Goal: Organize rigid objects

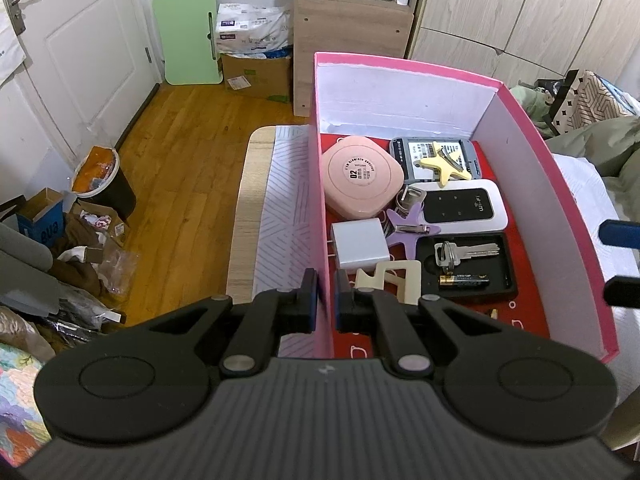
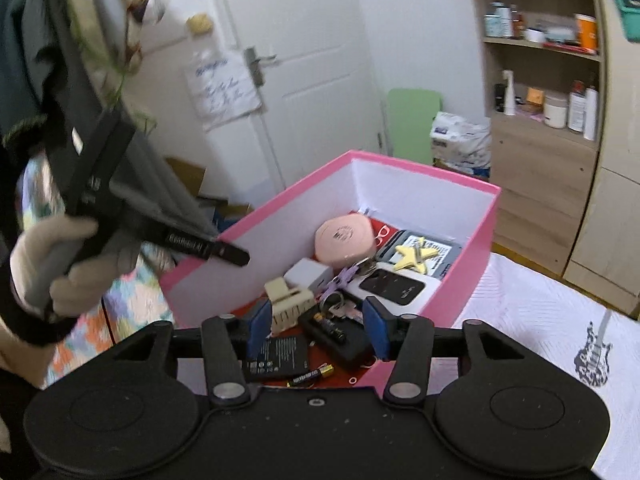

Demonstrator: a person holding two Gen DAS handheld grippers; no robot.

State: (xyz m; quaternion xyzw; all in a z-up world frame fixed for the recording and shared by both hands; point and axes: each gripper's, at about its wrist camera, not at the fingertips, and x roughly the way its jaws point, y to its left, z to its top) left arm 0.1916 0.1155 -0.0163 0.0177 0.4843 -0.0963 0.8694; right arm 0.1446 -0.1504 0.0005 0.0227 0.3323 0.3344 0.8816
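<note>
Pink card wall of the box (image 1: pixel 320 216) stood clamped between the pads of the left claw (image 1: pixel 325 300), which gripped the box's near left side from above. Right claw (image 2: pixel 316 330) hung over the near end of the box with its blue pads apart; nothing sat between them, only the contents seen below.

Nearest in the box, in the right wrist view: a flat black battery pack (image 2: pixel 276 356) and a loose AA cell (image 2: pixel 310 376) on the red floor. Just beyond, a cream plastic hook piece (image 1: pixel 394 278) lay beside a black tray (image 1: pixel 466 266); the tray held a key on a ring (image 1: pixel 466 252) and another AA battery (image 1: pixel 464 280).

Mid-box: a white charger cube (image 1: pixel 360 246), a purple star-shaped clip (image 1: pixel 408 228) touching it, then a black-and-white Wi-Fi router (image 1: pixel 464 206).

Far end: a pink rounded compact case (image 1: pixel 362 176) on the left, a hard drive (image 1: pixel 434 158) on the right with a yellow star clip (image 1: pixel 444 162) lying on top.

Box rested on a white patterned cloth (image 2: pixel 540 312) over the table (image 1: pixel 244 216). Beyond: wood floor (image 1: pixel 180 152), a white door (image 1: pixel 80 48), a green board (image 1: pixel 188 36) leaning on the wall, a wooden shelf unit (image 1: pixel 352 20) with jars.

A gloved hand (image 2: pixel 60 264) held the left tool's grip, seen from the right wrist.
</note>
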